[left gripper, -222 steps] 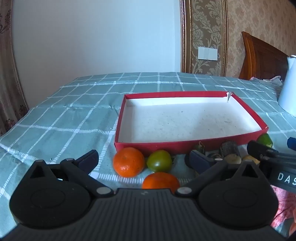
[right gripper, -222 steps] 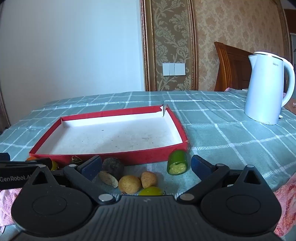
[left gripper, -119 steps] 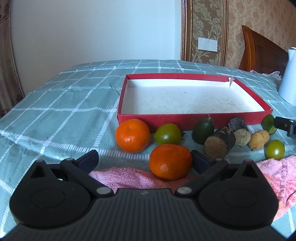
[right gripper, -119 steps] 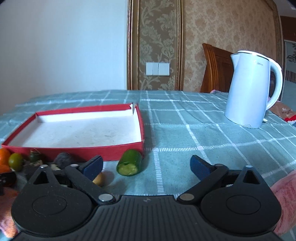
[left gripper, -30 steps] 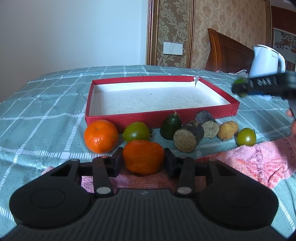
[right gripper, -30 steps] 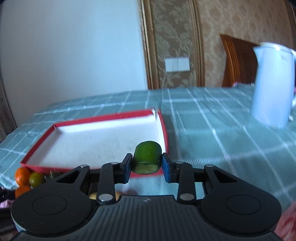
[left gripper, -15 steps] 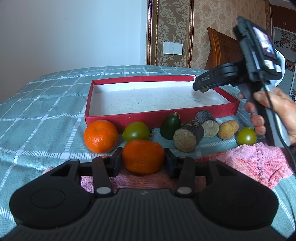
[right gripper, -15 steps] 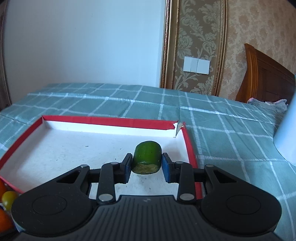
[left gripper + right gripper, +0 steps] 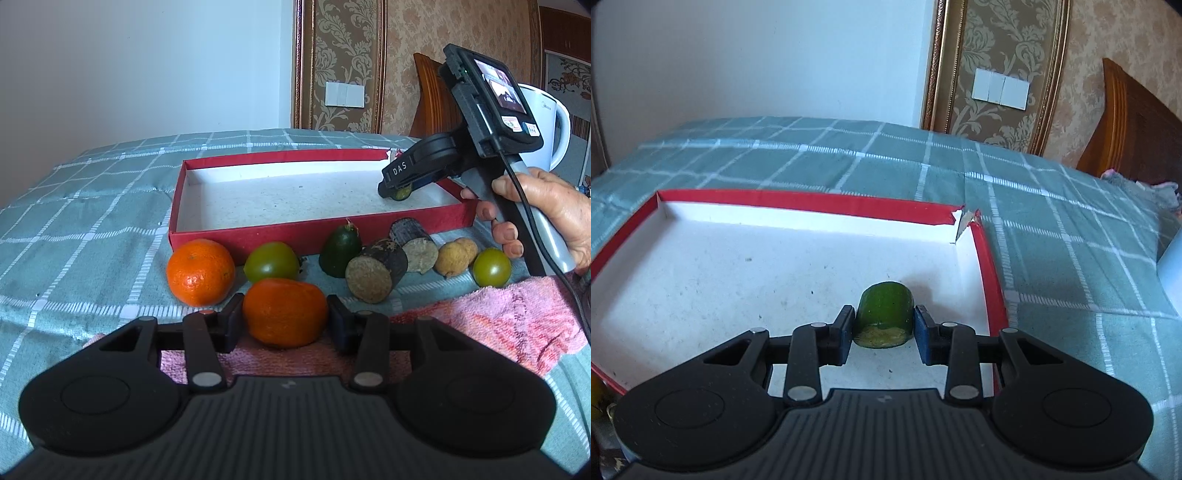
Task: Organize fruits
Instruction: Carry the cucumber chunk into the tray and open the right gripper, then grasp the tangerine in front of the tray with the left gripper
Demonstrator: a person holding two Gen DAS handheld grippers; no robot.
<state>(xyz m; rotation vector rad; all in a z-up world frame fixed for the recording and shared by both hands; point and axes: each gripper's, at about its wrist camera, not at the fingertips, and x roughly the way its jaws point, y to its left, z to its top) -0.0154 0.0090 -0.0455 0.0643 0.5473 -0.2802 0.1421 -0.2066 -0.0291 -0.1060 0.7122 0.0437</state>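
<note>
My right gripper [image 9: 884,326] is shut on a green cucumber piece [image 9: 884,314] low over the white floor of the red box [image 9: 812,201], near its right wall. Whether the piece touches the floor I cannot tell. The left wrist view shows that gripper [image 9: 400,192] inside the red box [image 9: 317,230], held by a hand [image 9: 554,206]. My left gripper [image 9: 284,319] is shut on an orange [image 9: 285,312] that rests on a pink towel [image 9: 498,317]. Another orange [image 9: 200,272], two green tomatoes [image 9: 271,261] [image 9: 492,267], a dark avocado [image 9: 340,250], two dark cut stubs [image 9: 375,275] and a small tan fruit [image 9: 452,258] lie before the box.
A white kettle [image 9: 546,133] stands at the right behind the hand; its edge shows as the kettle [image 9: 1171,273] in the right wrist view. The checked green tablecloth [image 9: 92,206] covers the table. A wooden headboard [image 9: 1130,125] stands behind.
My right gripper has carried the cucumber piece from outside the box's right edge to inside it and lowered it toward the floor. The left gripper and its orange have stayed put.
</note>
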